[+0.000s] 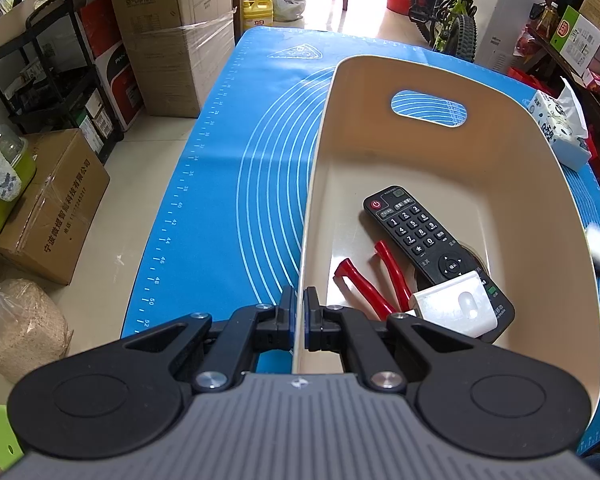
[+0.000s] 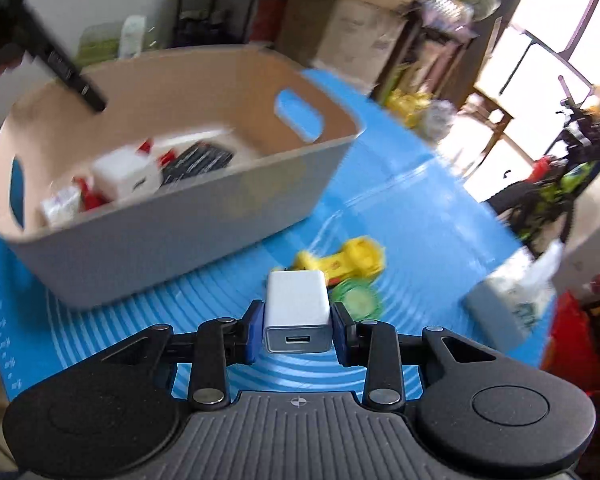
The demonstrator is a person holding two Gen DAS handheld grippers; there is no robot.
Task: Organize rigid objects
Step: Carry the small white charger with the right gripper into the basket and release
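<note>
Your left gripper (image 1: 299, 312) clamps the bin (image 1: 440, 80) wall, your right gripper (image 2: 298, 326) pinches the charger (image 2: 296, 308) by smooth sides, which could slip out mid-carry.

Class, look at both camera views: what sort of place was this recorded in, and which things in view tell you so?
Most likely a lived-in home, in a cluttered room used partly for storage. Stacked cardboard boxes line the tiled floor, a child's bicycle stands near the bright doorway, and yellow detergent jugs sit beside it.

We see blue silicone baking mat (image 1: 228, 184) with white ruled markings covering table; stacked brown cardboard boxes (image 1: 172, 28), black metal shelving rack (image 1: 56, 80), green children's bicycle (image 1: 452, 12), yellow detergent jugs (image 1: 260, 8) beyond.
</note>
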